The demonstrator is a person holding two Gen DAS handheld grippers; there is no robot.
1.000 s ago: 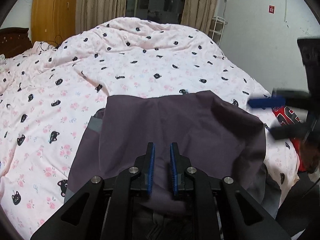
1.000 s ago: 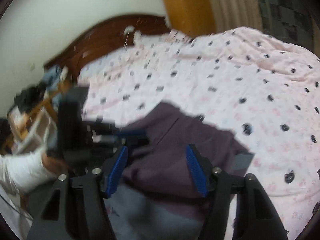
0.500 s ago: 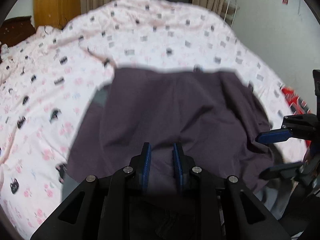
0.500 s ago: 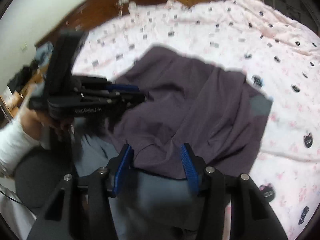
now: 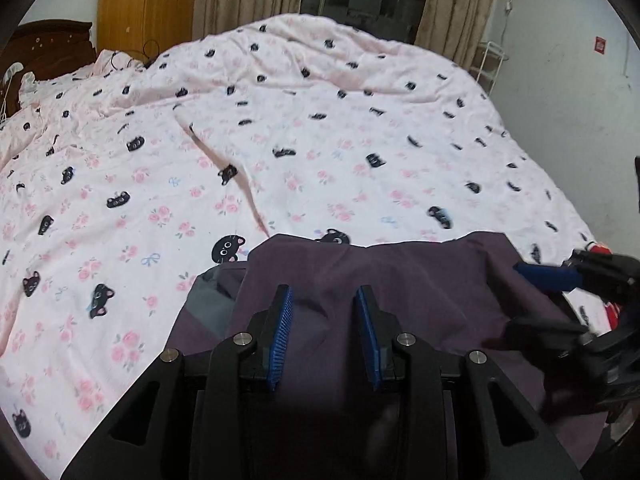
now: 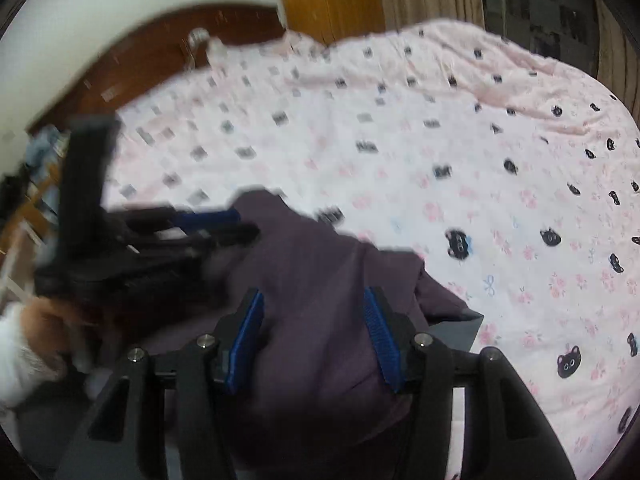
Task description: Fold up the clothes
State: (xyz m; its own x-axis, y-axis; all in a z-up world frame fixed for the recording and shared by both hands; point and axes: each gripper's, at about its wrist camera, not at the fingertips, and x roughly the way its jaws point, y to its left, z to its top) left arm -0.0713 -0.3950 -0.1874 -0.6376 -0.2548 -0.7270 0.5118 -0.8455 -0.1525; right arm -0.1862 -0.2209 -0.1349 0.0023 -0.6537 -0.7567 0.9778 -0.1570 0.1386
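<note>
purple garment [image 5: 400, 280] lies on the pink bed cover [image 5: 280, 140]; left claw [image 5: 325, 300] is opening over its cloth, right claw [image 6: 314, 308] spread, gripping nothing.

A bed [image 5: 280, 128] spread with a rumpled pink cat-print quilt [image 5: 360, 152]; a dark purple garment [image 5: 400, 280] lies at its near edge, a red item [image 5: 600, 250] beside it.

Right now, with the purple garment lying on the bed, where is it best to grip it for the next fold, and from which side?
Probably take the purple garment at its far edge, where it lies flat on the pink bedcover, coming from above with a gripper near each corner. The left gripper is opening over the near part; the cloth there looks bunched.
</note>
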